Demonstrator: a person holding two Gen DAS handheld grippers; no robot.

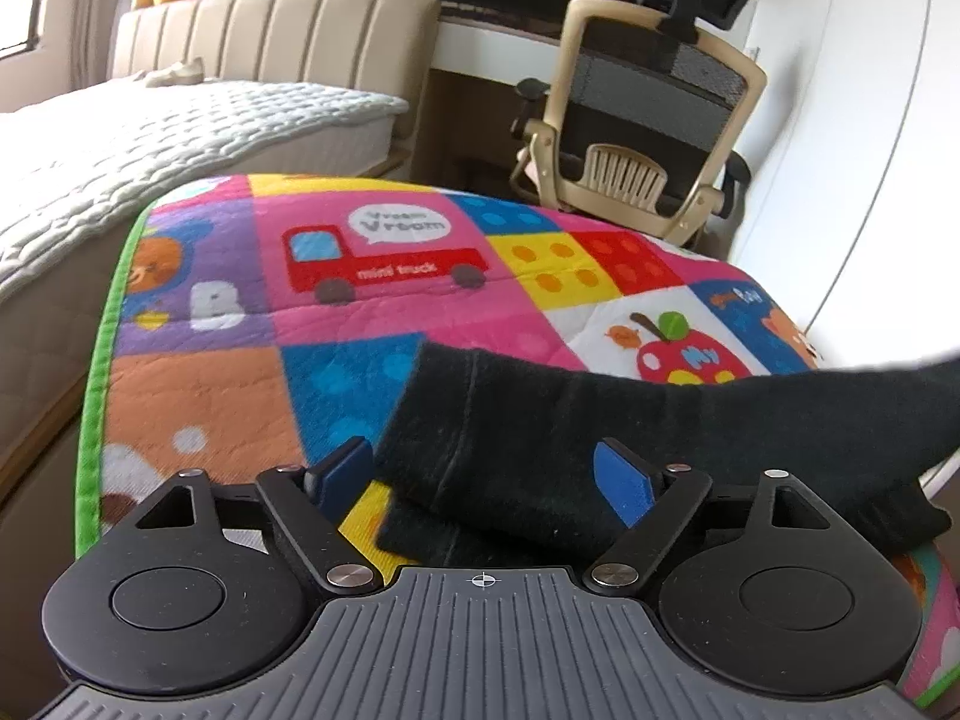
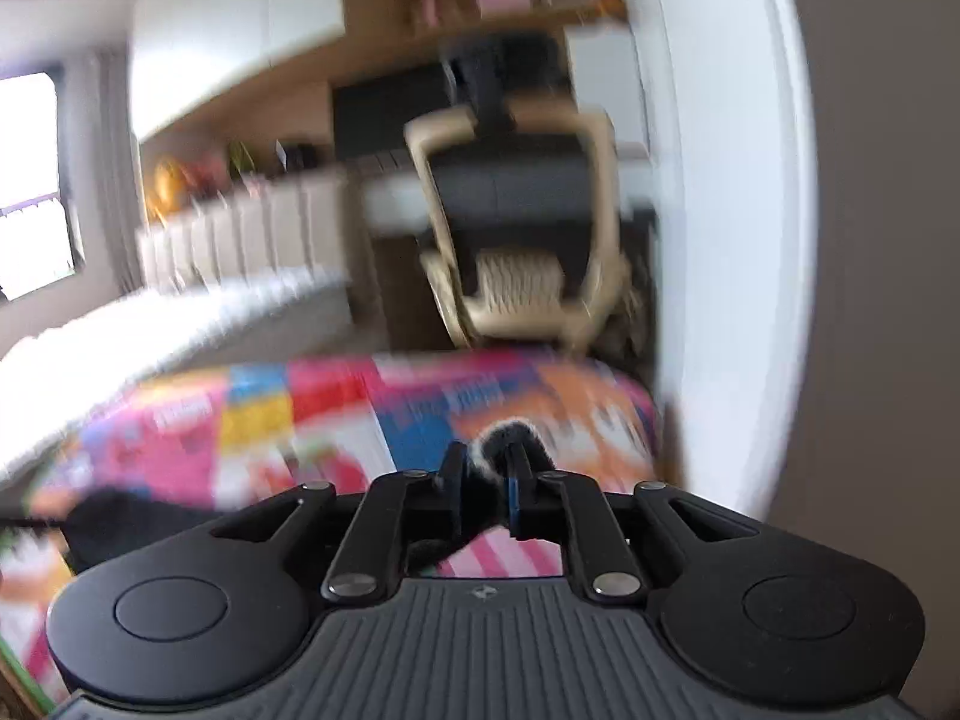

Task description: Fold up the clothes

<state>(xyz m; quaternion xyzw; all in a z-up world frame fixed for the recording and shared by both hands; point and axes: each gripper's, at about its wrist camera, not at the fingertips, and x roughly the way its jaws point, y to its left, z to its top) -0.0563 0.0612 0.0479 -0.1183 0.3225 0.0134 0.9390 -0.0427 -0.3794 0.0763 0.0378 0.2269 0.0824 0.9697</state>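
Left claw (image 1: 486, 474) wide open, holds nothing; black sleeve (image 1: 510, 420) between fingers. Right claw (image 2: 487, 474) pinched on black cloth. Advice: close on cuff squarely, avoid mat (image 1: 240, 360) underneath.

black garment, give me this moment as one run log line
step: fold clothes | left tongs: open, around black garment on play mat | right tongs: shut on garment, lifted | right view: blurred
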